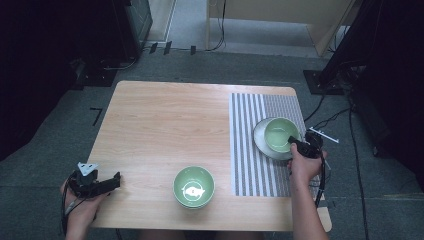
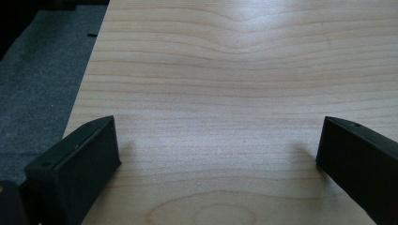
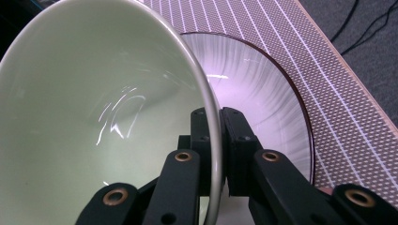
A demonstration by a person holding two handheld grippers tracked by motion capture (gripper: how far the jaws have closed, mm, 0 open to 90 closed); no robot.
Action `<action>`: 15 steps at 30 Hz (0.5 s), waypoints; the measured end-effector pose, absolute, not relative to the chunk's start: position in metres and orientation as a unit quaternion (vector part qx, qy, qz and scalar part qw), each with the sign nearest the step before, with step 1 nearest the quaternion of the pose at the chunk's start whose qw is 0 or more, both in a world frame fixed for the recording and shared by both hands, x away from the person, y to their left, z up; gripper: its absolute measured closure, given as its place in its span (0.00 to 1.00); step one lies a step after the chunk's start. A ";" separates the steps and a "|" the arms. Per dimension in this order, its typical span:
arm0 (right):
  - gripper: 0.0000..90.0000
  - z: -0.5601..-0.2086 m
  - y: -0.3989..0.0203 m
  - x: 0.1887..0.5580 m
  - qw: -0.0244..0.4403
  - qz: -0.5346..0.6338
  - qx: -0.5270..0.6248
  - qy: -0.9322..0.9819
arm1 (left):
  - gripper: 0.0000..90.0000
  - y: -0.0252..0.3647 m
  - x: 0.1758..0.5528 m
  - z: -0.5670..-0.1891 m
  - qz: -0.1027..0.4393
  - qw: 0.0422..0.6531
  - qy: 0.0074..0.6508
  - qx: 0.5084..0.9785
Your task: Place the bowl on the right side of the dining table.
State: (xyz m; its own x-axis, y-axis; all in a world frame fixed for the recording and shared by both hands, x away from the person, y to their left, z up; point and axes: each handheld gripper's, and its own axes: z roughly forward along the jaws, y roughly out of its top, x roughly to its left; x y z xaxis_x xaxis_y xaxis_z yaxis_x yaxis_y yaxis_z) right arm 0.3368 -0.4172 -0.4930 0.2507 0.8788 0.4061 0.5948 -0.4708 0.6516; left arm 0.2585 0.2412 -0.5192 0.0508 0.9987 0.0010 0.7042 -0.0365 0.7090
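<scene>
A pale green bowl [image 1: 280, 134] sits in a white ribbed plate [image 1: 261, 141] on the striped placemat [image 1: 250, 150] at the right. My right gripper [image 1: 295, 144] is shut on the near rim of this green bowl [image 3: 94, 117], one jaw inside and one outside, with the plate [image 3: 263, 98] behind it. A second green bowl [image 1: 194, 187] stands near the table's front edge in the middle. At the front left corner my left gripper [image 1: 112, 182] lies low over the wood, its jaws [image 2: 216, 150] wide apart with bare table between them.
The wooden table [image 1: 165, 125] has a dark carpeted floor [image 1: 45, 165] around it. Cables [image 1: 350, 130] run over the floor at the right, and black stands [image 1: 330, 75] rise beyond the far corners.
</scene>
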 end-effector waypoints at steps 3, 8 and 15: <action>0.94 -0.492 -0.418 0.342 0.182 0.377 0.774 0.476 | 0.00 0.241 0.258 -0.519 0.265 0.278 0.636 0.670; 0.94 -0.489 -0.421 0.349 0.158 0.357 0.788 0.476 | 0.00 0.241 0.258 -0.519 0.265 0.278 0.636 0.670; 0.94 -0.484 -0.422 0.352 0.147 0.335 0.798 0.479 | 0.00 0.241 0.258 -0.519 0.265 0.278 0.636 0.670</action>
State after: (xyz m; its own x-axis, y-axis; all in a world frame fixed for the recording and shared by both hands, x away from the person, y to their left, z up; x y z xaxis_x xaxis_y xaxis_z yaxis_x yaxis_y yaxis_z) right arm 0.3516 -0.4220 -0.4843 0.3162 0.8628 0.3943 0.6660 -0.4979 0.5554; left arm 0.2585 0.2412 -0.5192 0.0512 0.9987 0.0014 0.7045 -0.0372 0.7087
